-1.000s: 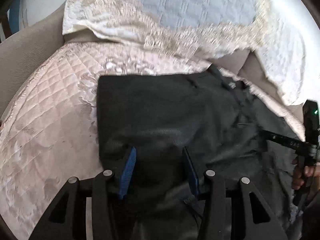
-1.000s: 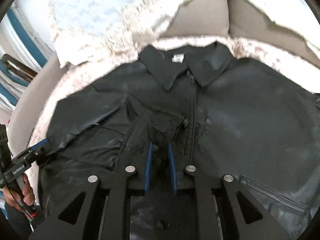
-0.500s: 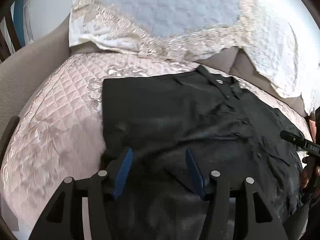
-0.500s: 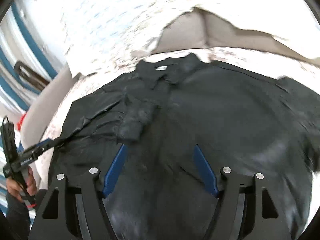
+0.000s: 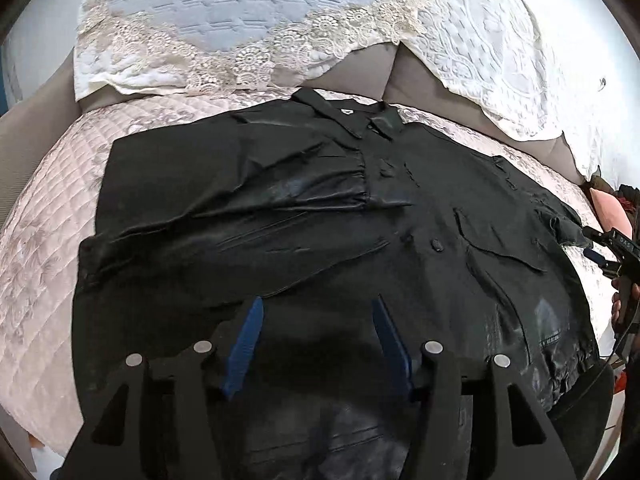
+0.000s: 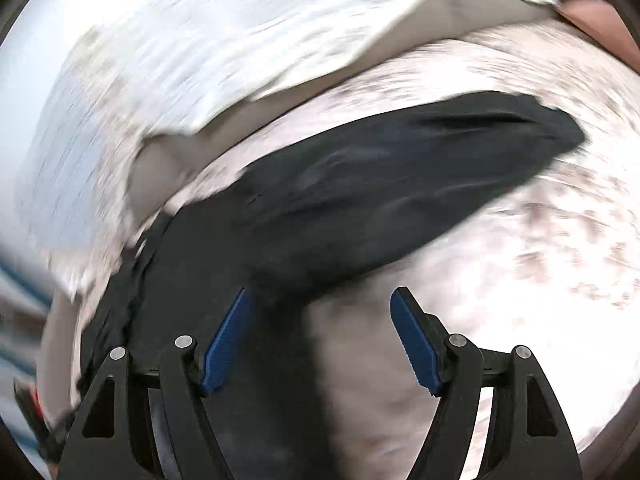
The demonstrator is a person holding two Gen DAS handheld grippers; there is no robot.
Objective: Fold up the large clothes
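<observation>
The left tool [image 5: 316, 344] hangs with jaws apart, gripping nothing, over the hem of the black shirt [image 5: 320, 216] spread flat on the pink quilted cover [image 5: 48, 240]. The right tool [image 6: 320, 332] is opening, empty, above the shirt's outstretched sleeve [image 6: 400, 184]. Only the left view shows the collar with its small white label [image 5: 347, 111], unreadable, and pale letters on the right tool's body, too small to read.

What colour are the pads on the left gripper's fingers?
Blue pads on black fingers, clearest in the left wrist view.
</observation>
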